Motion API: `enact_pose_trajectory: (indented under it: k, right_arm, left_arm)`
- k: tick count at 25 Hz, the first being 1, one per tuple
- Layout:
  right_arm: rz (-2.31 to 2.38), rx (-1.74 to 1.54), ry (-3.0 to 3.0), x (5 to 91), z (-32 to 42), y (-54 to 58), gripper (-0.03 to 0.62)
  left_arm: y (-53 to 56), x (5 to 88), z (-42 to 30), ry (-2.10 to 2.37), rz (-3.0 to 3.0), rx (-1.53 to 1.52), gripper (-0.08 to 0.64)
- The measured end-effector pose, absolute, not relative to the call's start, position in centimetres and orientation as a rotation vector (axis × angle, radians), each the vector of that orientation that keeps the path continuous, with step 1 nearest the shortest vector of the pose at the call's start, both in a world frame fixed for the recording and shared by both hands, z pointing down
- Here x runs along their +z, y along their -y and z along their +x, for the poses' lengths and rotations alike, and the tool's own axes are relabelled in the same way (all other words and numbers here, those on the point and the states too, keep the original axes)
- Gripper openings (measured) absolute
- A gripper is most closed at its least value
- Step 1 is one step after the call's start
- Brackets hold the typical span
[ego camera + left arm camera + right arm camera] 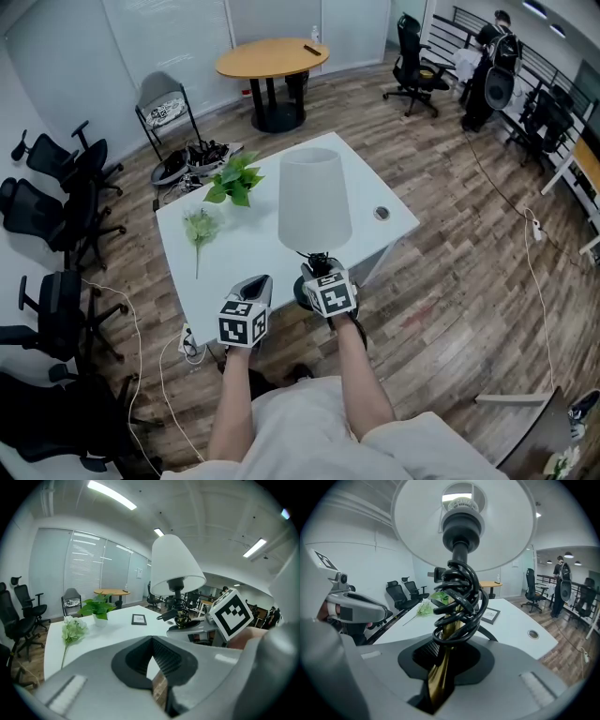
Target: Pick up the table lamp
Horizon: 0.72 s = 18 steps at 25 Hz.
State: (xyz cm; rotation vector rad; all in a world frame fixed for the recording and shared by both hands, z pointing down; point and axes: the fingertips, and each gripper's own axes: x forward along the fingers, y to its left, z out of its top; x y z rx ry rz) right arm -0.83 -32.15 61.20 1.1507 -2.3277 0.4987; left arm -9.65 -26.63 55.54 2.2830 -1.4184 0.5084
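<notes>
With the right gripper, clamps the table lamp by its brass stem, both pads pressed against the metal. Carries a black cord wound in loops round that stem, just above the jaws. Holds the lamp upright, with the white shade overhead in the right gripper view and, in the head view, over the near edge of the white table. Foot out of sight below the gripper; contact with the table not readable.

Holds the left gripper just beside the right one, on its left, jaw tips together and nothing between them.

Further out on the tabletop:
- a small picture frame lying flat near the middle
- a potted green plant toward the far left corner
- a pale flower sprig lying nearer the left edge
- a round cable port to the right of the shade

Beyond the table: a round wooden table, black office chairs along the left wall, and a person at the far right.
</notes>
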Motion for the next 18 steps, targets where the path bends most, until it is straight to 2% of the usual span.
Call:
enact_pose_trajectory:
  k: [18]
  right_arm:
    - [1.134, 0.486, 2.349, 60.4, -1.8, 32.6, 0.103]
  left_arm:
    - [26.3, 55.2, -11.8, 1.442, 2.257, 0.490, 0.000]
